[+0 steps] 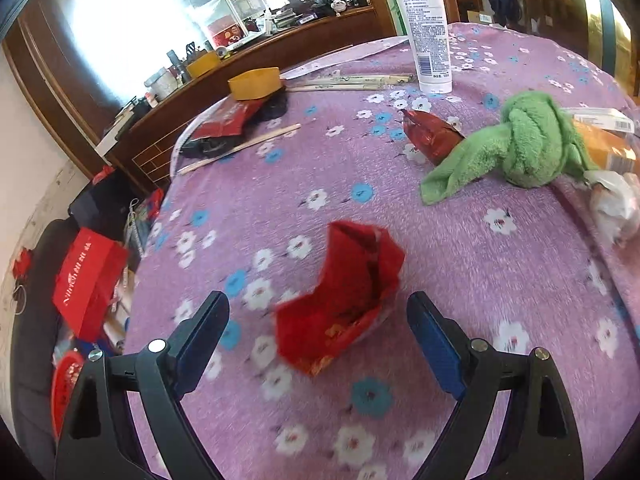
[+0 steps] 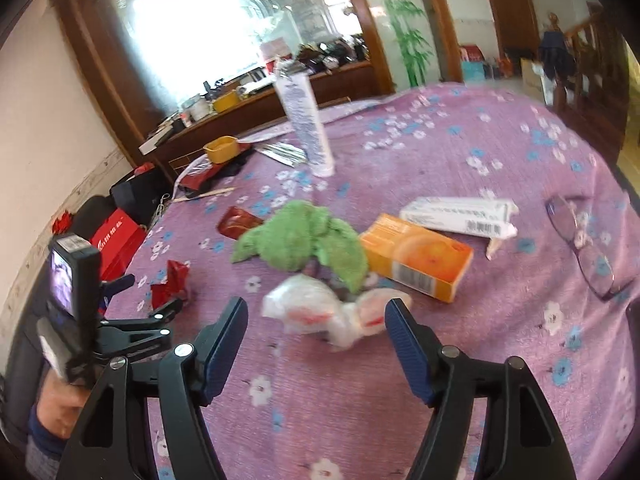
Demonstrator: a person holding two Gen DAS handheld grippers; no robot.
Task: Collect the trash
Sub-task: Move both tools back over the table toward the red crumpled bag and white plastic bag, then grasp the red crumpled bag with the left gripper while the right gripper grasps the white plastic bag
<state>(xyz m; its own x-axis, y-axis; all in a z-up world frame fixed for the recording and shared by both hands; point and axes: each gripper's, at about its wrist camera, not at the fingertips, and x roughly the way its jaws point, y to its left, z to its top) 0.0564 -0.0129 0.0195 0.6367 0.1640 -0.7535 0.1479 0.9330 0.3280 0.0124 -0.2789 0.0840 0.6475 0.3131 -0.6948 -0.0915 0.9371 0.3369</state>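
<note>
Purple fleece tablecloth with white and blue flowers (image 1: 460,248) covers the whole table. Trash is scattered across it.

Left gripper (image 1: 318,312): jaws wide apart, nothing clamped. A crumpled red paper wrapper with gold print (image 1: 344,292) lies on the cloth right in front of the gap between the blue-padded fingers (image 1: 434,344), touching neither. In the right wrist view the same wrapper (image 2: 170,282) sits just beyond the left gripper's tips (image 2: 168,308), with a hand (image 2: 60,408) on the handle below.

Right gripper (image 2: 316,316): jaws also spread, nothing held. A wad of crumpled white plastic with red print (image 2: 324,312) lies on the cloth just ahead of the gap, slightly blurred; its right end is close to the right finger, contact cannot be told.

Behind the wad: a knotted green terry cloth (image 2: 308,236), with a flat orange juice carton (image 2: 416,258) lying just right of it. A white cardboard box with a barcode (image 2: 460,216) lies behind the carton. A shiny dark red foil wrapper (image 1: 430,138) lies by the cloth's left end. Purple-framed glasses (image 2: 584,240) lie far right.

Further back: an upright white lotion tube (image 1: 426,28), paper-sleeved chopsticks (image 1: 352,80) and a yellow plastic bowl (image 1: 254,82) near the far edge.
</note>
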